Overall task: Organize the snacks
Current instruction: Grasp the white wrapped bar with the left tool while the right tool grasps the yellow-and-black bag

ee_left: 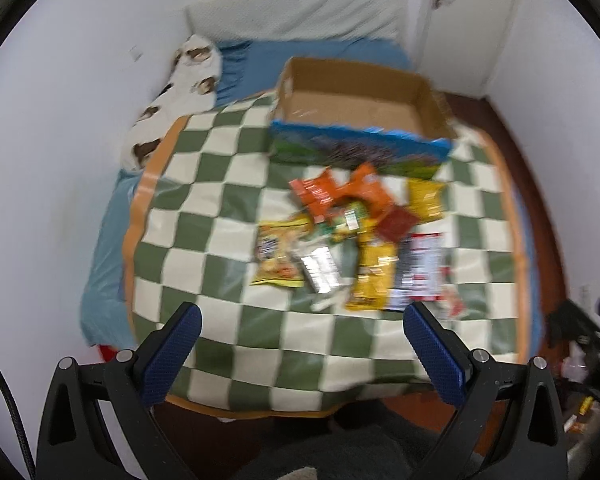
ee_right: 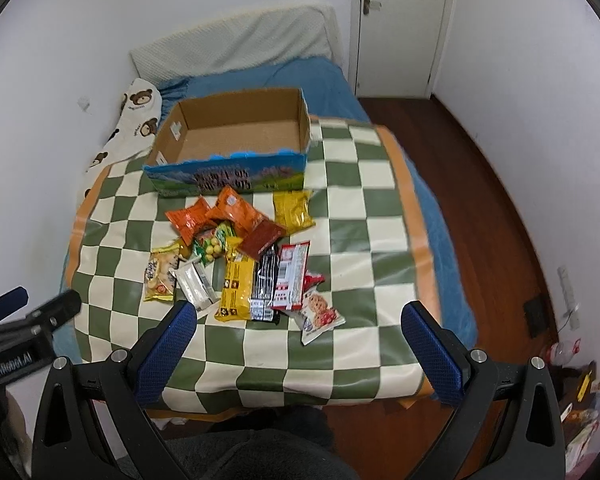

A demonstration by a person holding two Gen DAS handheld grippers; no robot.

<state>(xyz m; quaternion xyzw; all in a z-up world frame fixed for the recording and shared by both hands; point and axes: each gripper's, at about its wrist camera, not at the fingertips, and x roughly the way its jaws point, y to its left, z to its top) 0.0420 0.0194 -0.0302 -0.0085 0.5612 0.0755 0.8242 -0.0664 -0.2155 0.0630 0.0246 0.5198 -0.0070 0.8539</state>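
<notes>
Here the checkered blanket (ee_right: 340, 208), green and cream with an orange border, covers the near part of a blue bed (ee_right: 300, 76). On it, toward the headboard side, stands an open cardboard box (ee_right: 236, 136) with a blue printed front wall and nothing visible inside. Just in front of the box's printed wall lies the snack pile (ee_right: 244, 264): two orange packets nearest the box, a yellow bag (ee_right: 294, 210) beside them, then a long yellow packet (ee_right: 236, 288), a red-and-white packet (ee_right: 292, 276), a black one between those two, a silver wrapper, and a cookie pouch (ee_right: 320, 314) farthest from the box.

The right wrist view is sharp and shows bear prints on the pillow (ee_right: 136, 120) beside the box and the cookie pouch clearly; the left wrist view is blurred, and there the pile (ee_left: 352, 240) reads only as colours.

Both tools hover above the blanket's near edge, well short of the pile. The left gripper (ee_left: 300, 354) has its jaws spread wide with nothing between them; the right gripper (ee_right: 300, 354) likewise gapes wide and carries nothing.
</notes>
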